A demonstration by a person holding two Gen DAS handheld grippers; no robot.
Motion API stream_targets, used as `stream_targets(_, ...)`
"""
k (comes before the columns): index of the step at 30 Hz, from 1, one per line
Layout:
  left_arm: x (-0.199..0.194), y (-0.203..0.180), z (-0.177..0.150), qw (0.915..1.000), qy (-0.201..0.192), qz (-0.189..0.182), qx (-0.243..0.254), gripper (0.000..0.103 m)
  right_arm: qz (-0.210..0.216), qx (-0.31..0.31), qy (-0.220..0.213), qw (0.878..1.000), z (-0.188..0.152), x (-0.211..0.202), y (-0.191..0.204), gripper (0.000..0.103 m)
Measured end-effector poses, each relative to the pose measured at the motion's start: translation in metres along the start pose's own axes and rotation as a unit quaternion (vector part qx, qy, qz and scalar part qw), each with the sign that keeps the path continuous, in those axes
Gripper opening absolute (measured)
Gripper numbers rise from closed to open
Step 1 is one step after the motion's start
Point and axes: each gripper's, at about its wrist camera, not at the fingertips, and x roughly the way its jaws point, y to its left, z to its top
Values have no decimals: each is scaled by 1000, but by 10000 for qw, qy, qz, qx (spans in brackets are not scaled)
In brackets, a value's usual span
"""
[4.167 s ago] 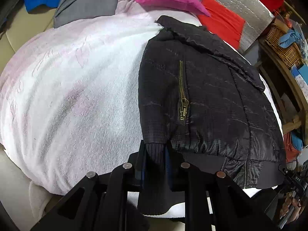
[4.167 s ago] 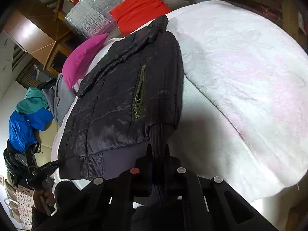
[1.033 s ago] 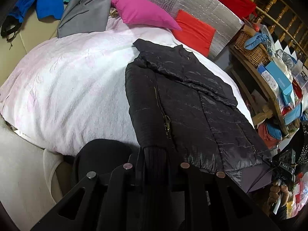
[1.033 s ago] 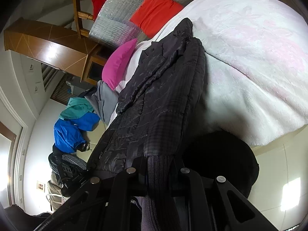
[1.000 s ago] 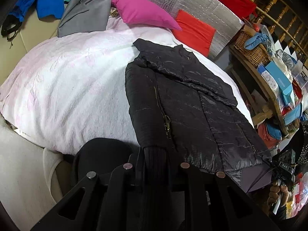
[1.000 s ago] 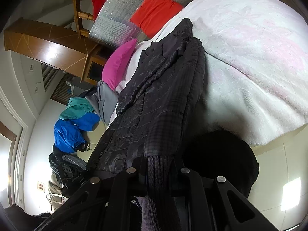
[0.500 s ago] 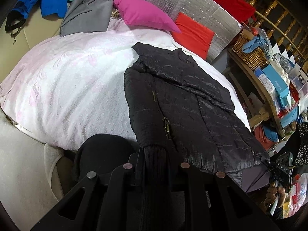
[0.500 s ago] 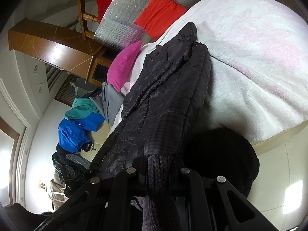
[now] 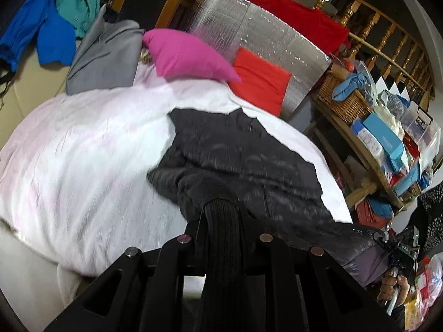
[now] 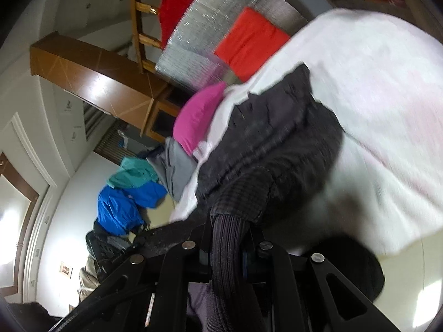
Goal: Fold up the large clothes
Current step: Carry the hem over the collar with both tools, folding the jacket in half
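Left wrist view: left gripper angled down toward the white blanket, jaws clamped on the ribbed cuff of the black jacket. The jacket lies on the blanket, long axis running near to far, collar far.

Right wrist view: right gripper closed on the other ribbed cuff; the jacket stretches away, collar toward the red cushion.

Both cams sit right behind their fingers, looking down along them at the bed. Left wrist view is upright; right wrist view is rolled sideways. Both catch the black jacket and pink pillow.
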Motion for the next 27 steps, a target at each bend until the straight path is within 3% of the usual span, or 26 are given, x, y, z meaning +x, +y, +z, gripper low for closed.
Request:
stream_targets(15, 71, -22, 96, 9966, -268, 400, 662, 18, -35, 25, -446, 9990, 103, 60, 4, 14)
stream_targets(27, 156, -20, 150, 9940, 109, 798, 740, 18, -127, 413, -378, 9984, 171, 126, -17, 14)
